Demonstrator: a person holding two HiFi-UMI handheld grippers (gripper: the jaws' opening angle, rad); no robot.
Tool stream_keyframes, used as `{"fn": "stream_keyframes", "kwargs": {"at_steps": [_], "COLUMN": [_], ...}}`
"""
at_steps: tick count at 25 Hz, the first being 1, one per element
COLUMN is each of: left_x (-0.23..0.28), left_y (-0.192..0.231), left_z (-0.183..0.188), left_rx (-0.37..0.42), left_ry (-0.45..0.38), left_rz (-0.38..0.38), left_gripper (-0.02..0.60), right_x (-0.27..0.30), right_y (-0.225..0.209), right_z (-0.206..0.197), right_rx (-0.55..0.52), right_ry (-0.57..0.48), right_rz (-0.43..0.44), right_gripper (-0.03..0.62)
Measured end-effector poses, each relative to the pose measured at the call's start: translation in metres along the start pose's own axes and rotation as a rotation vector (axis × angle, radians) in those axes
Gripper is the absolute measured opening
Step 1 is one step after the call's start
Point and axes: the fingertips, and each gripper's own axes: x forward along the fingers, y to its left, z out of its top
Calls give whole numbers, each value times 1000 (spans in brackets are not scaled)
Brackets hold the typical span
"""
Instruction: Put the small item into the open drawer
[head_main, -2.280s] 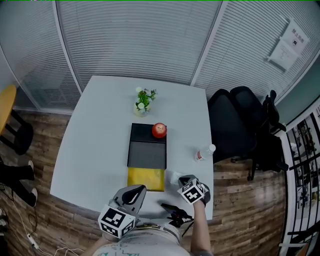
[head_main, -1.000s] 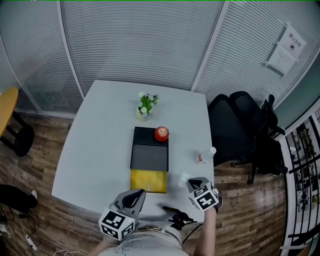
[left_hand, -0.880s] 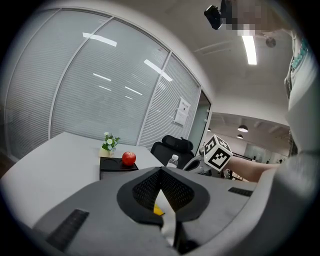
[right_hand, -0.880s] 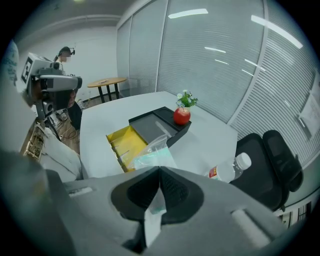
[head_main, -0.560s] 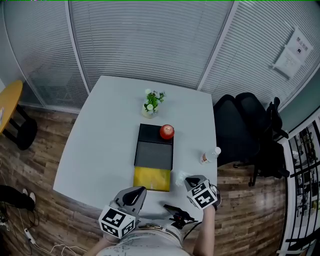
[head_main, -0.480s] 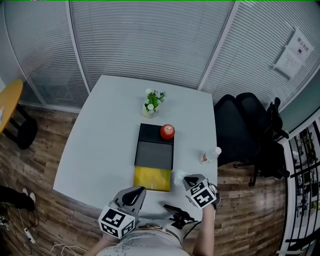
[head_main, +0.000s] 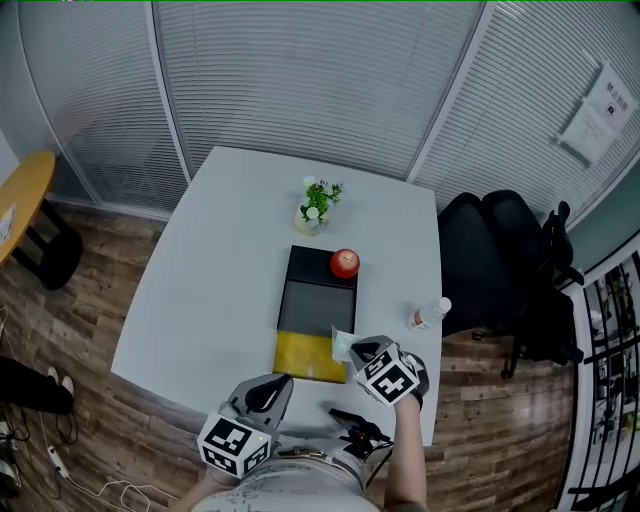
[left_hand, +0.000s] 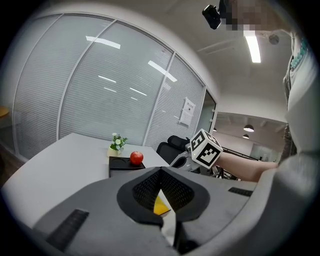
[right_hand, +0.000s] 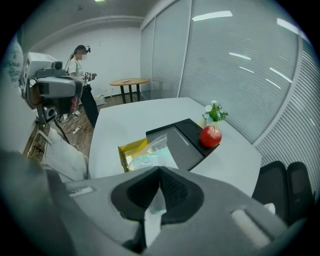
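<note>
The small item is a clear plastic bag (right_hand: 150, 156) with something teal inside. My right gripper (right_hand: 160, 171) is shut on its near edge. In the head view the bag (head_main: 341, 344) hangs over the right edge of the open yellow drawer (head_main: 304, 358), in front of my right gripper (head_main: 354, 352). The drawer sticks out of a flat black unit (head_main: 318, 292) towards me. My left gripper (head_main: 263, 391) is held low at the table's near edge, left of the drawer. In its own view the left gripper (left_hand: 161, 172) has its jaws together and nothing between them.
A red apple (head_main: 345, 263) sits on the black unit's far end, with a small potted plant (head_main: 320, 203) behind it. A small bottle (head_main: 430, 315) stands near the table's right edge. Black office chairs (head_main: 500, 260) are to the right of the table. A person (right_hand: 77, 60) stands far off.
My right gripper has carried the bag leftwards, from beside the drawer's right side to over its right edge. The left gripper has stayed where it was.
</note>
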Motion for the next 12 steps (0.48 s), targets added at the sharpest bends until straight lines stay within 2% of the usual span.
{"fn": "stream_keyframes", "kwargs": {"at_steps": [12], "left_x": [-4], "left_y": [9], "left_z": [-4], "left_rx": [-10], "left_ry": [3], "left_rz": [28], "left_gripper": [-3], "right_x": [23], "right_y": [17], "right_z": [33], "right_rx": [-69], "right_ry": [-27], "right_rz": [86], "right_gripper": [5]}}
